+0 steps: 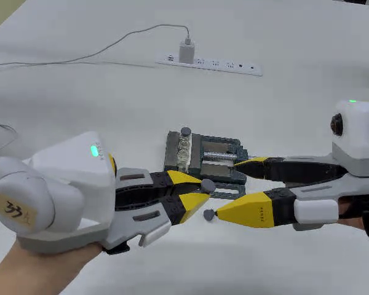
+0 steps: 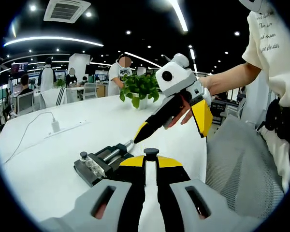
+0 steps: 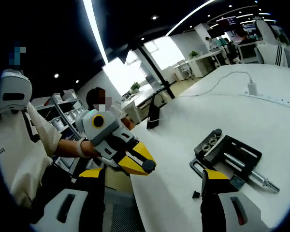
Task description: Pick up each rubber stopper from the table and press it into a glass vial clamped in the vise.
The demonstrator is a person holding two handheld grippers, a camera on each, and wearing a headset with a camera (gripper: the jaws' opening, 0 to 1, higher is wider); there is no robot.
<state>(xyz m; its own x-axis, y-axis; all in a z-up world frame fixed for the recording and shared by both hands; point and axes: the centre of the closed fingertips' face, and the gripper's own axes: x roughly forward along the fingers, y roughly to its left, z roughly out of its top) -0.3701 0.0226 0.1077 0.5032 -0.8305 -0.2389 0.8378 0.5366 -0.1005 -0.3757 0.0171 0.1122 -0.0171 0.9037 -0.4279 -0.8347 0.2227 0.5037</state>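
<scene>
One rubber stopper (image 1: 208,184) is pinched between the nearly closed tips of the left tongs (image 1: 203,188) and held just in front of the vise (image 1: 203,147). A second stopper (image 1: 208,214) lies on the white bench (image 1: 111,104), just beside the lower tip of the right tongs (image 1: 232,188), whose jaws are spread wide and hold nothing. Glass vials (image 1: 184,150) are clamped in a row at the vise's left end, and the far one is already capped by a grey stopper (image 1: 186,131). The step in hand is judged to be the carrying of the held stopper to an open vial. To be done well, the stopper should be brought directly above a vial mouth, squared to it with the plug end down, and lowered straight before any pressure is applied. A sideways push is to be avoided, since the glass could be tilted or cracked in the clamp. The right tongs are best held clear of the path.
</scene>
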